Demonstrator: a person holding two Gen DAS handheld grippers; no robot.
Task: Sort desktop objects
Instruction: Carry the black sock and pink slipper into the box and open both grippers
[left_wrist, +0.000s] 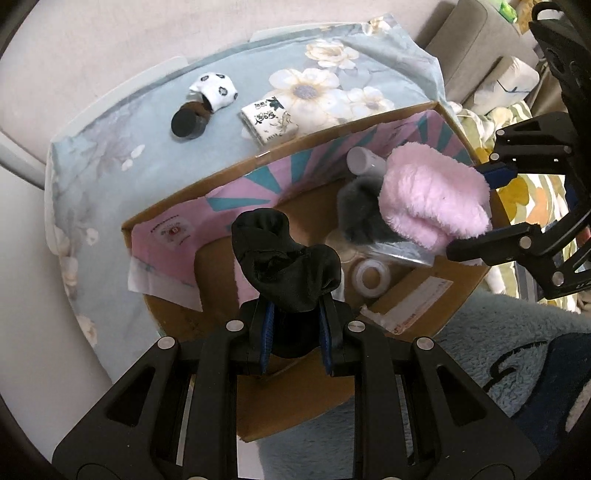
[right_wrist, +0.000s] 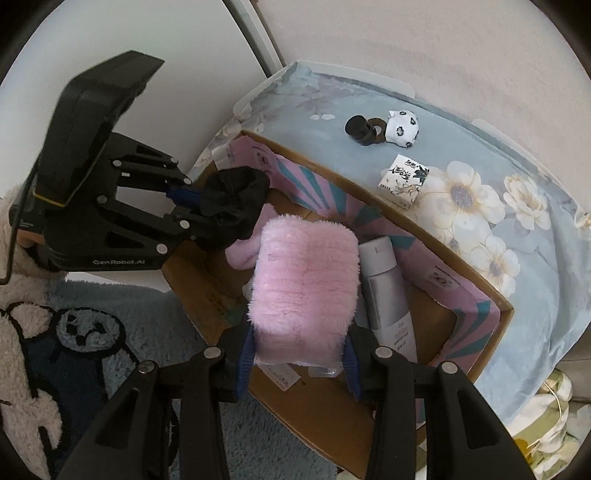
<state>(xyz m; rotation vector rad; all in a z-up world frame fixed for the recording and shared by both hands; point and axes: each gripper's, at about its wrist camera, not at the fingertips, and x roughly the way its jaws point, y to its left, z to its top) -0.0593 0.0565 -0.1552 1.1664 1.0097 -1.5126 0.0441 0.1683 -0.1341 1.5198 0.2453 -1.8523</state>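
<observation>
L gripper (left_wrist: 295, 325), nearest the lens, is clenched on a black sock (left_wrist: 286, 254), which hangs over the box (left_wrist: 424, 317). R gripper (right_wrist: 299, 354) grasps a pink fluffy sock (right_wrist: 304, 284), also above the box. Both are light, soft and floppy w/ no fragility; pinch a bunched fold mid-body so they don't slip. Box holds a grey tube (right_wrist: 388, 295), a tape roll (left_wrist: 369, 277), and a grey furry item (left_wrist: 360, 210), prob. another sock but half hidden. Still out on the cloth (left_wrist: 129, 122): spotted sock (left_wrist: 216, 90), black jar (left_wrist: 186, 123), small card pack (left_wrist: 269, 118).
</observation>
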